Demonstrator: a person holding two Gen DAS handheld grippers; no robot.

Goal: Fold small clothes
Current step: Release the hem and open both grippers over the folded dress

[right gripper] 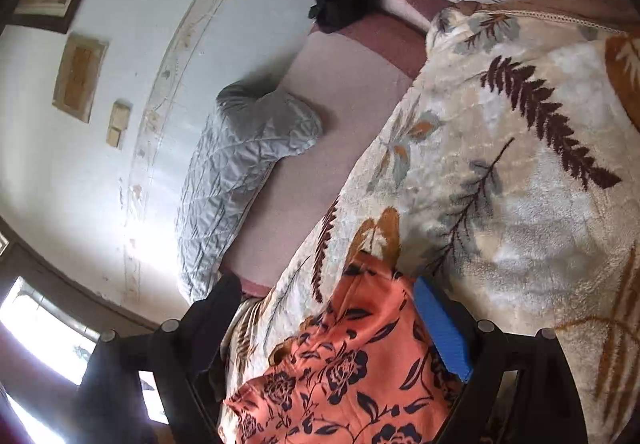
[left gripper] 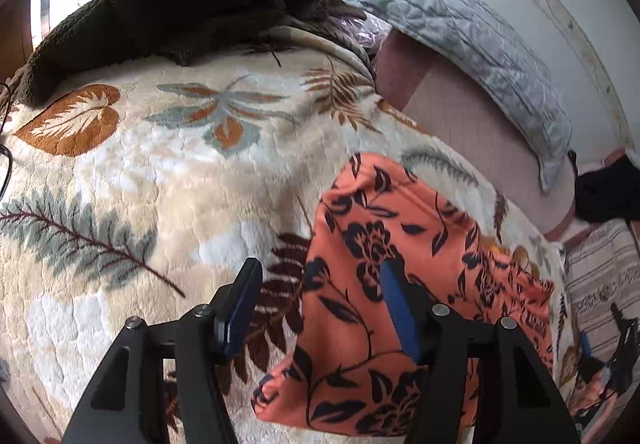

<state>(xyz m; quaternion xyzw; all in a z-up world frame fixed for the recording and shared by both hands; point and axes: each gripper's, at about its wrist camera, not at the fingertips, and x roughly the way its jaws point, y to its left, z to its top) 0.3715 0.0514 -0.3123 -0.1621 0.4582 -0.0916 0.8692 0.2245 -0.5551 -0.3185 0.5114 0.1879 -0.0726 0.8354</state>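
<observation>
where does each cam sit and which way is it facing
Left wrist: on the left gripper, angled down at the orange floral garment on the leaf-print blanket; only its open fingers show.
Right wrist: on the right gripper, rolled view across the bed toward the wall; open fingers straddle the garment.
Shared: garment, blanket, grey pillow.

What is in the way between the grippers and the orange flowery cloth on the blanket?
Nothing visible. The orange flowery cloth lies on top of the leaf-pattern blanket, right under the open left gripper and between the open right gripper's fingers. The brown fleece sits far back.
</observation>
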